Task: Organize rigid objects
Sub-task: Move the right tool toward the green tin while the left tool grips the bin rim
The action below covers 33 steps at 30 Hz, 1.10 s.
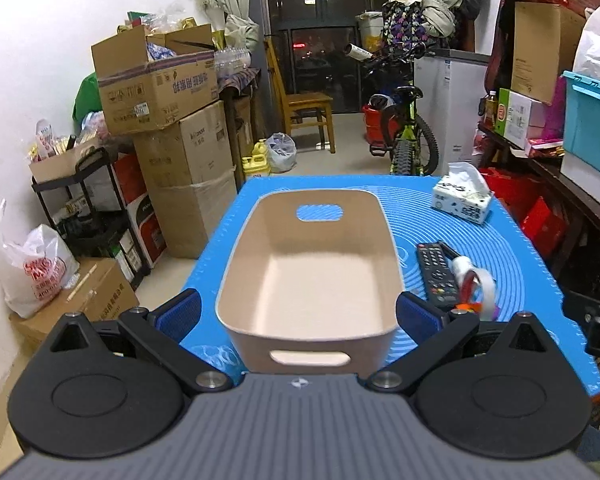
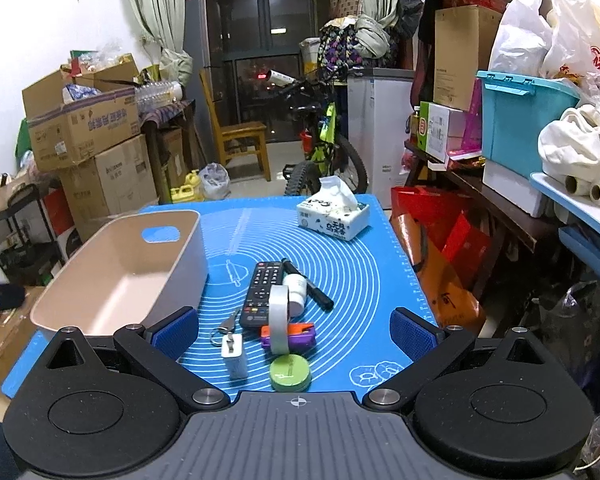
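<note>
1. A beige bin [image 2: 116,276] stood empty on the left of the blue mat [image 2: 348,280] covering the desk, its cut-out handles facing the near and far ends, apparently set there to receive the loose items.
2. The left gripper [image 1: 298,312] hovered over the bin's near rim with its jaws spread wide and nothing between them, perhaps placed to steady the container.
3. The clutter waiting to be sorted lay bunched just right of the bin: a key ring [image 2: 222,330] and white charger [image 2: 234,356], a black remote control [image 2: 262,294], a roll of pale tape [image 2: 279,318] standing on edge over a purple-and-orange tool [image 2: 290,336], a white jar [image 2: 296,292], a black marker [image 2: 308,284] and a green round tin [image 2: 290,372].
4. The right gripper [image 2: 294,336] was held low above this pile, jaws wide and empty, seemingly lined up for a first pick.
5. A tissue pack [image 2: 334,218] with Chinese characters too small to read sat at the far right corner, clear of the pile; other lettering on the desk was illegible.
</note>
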### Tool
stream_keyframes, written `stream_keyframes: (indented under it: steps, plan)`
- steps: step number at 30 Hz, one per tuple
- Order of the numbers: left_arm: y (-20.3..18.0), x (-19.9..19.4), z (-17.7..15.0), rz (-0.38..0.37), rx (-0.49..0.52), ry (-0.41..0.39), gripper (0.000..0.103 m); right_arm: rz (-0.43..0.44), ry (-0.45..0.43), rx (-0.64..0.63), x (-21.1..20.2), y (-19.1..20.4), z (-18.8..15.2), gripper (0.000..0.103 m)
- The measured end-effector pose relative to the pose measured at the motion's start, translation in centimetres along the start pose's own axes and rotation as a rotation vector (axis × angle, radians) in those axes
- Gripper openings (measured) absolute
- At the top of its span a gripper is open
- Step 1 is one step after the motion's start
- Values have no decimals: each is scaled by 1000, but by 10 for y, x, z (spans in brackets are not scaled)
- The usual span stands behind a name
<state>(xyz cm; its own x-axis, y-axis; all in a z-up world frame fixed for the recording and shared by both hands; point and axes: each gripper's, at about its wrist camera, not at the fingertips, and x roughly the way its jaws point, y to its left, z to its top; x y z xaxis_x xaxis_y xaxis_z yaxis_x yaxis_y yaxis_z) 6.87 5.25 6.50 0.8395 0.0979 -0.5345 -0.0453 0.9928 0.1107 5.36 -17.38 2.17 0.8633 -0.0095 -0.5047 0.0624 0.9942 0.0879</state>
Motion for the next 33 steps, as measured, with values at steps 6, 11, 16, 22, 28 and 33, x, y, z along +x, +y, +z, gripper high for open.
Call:
stream_keyframes:
  steps: [6, 11, 16, 22, 28, 33]
  plan:
    - [14, 33, 12, -20, 21, 41, 102, -14, 23, 12, 28, -4, 4, 101]
    - [23, 65, 16, -33, 50, 79, 102, -41, 67, 49, 61, -11, 7, 101]
    - [31, 97, 20, -54, 70, 126, 102, -68, 113, 59, 92, -19, 2, 101]
    - [44, 128, 22, -73, 41, 162, 101, -84, 164, 71, 125, -30, -9, 101]
    - [57, 159, 24, -57, -14, 248, 87, -86, 223, 93, 152, -38, -18, 101]
    - [66, 171, 19, -51, -40, 274, 87, -57, 286, 58, 172, -29, -27, 101]
